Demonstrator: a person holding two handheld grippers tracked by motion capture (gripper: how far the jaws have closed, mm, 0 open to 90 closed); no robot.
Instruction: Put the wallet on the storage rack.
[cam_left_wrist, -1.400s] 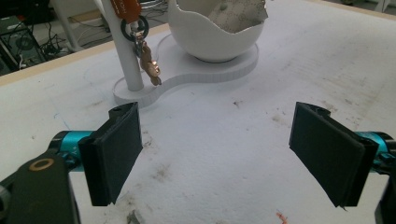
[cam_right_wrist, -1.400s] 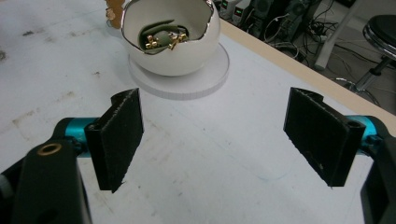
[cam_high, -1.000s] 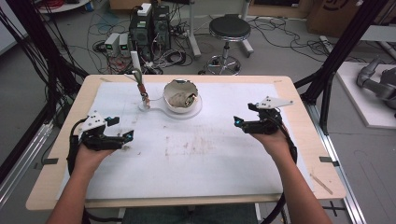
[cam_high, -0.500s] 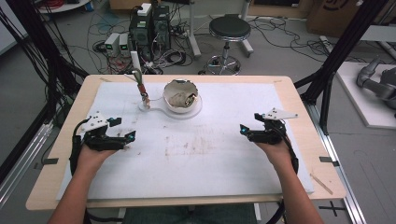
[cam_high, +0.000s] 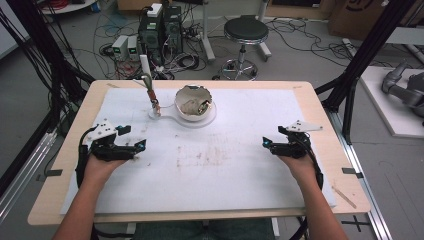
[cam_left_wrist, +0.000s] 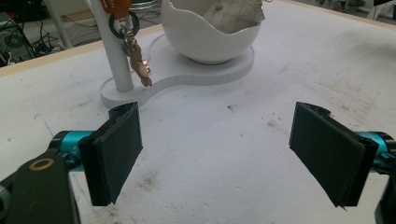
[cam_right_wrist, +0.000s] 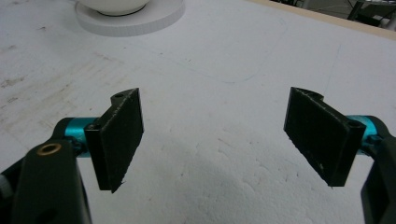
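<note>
Nearest the camera, two forearms come in over a light wood bench (cam_high: 320, 97) topped with a white, slightly grainy foam-looking sheet (cam_high: 240, 125) that's got brownish scuffs and smudges around the middle. The left claw (cam_high: 134, 148) sits low over the sheet on the left side, its flat black rubbery pads wide apart with nothing between them, teal fittings behind each pad. The right claw (cam_high: 268, 145) is the same deal over on the right side, spread wide and empty, hovering over bare sheet. Further back, toward the far edge and a bit left of centre, there's a white flat stand (cam_high: 192, 121) with a layered edge, carrying a white bowl (cam_high: 192, 102) shaped like a cracked eggshell with a jagged rim, something greyish lying inside. Just beside it a thin white post (cam_high: 148, 80) rises from the same stand, with a copper-coloured key (cam_left_wrist: 139, 63) hanging off a dark ring.
</note>
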